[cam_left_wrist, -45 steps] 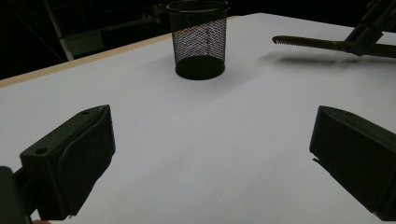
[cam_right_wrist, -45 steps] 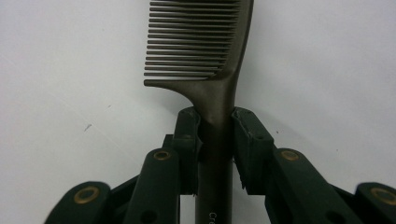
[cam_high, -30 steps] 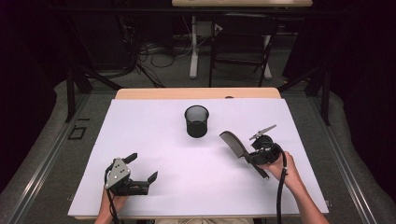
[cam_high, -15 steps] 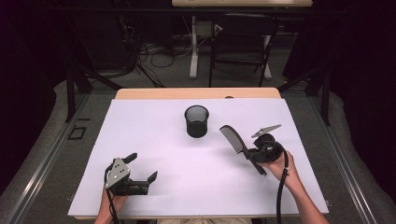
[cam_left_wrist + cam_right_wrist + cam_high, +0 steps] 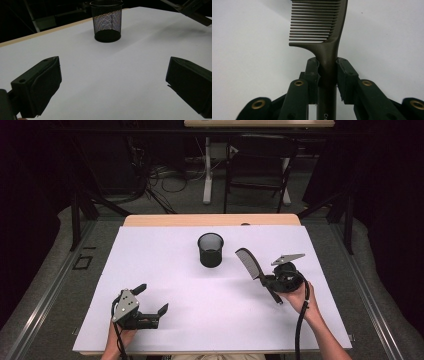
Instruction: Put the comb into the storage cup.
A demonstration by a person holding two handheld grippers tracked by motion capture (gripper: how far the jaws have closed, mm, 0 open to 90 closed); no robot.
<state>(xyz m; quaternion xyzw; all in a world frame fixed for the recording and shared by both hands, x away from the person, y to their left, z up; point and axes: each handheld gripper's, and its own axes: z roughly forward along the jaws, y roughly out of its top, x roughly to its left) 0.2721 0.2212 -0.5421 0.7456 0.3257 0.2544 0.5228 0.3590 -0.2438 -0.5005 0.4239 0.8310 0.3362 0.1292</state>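
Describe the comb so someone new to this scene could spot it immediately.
On the white table, look right of the black mesh cup to the right gripper. Its jaws clamp the handle of a dark comb, raised above the table. It alone has a row of fine teeth.

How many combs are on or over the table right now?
1. The comb is clamped by its handle in the right gripper, teeth end raised toward the mesh cup; whether the cup hides another, I cannot tell.

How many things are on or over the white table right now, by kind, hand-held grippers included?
Mesh pen cup: 1
Comb: 1
Hand-held grippers: 2, left hand-held gripper and right hand-held gripper
Total: 4
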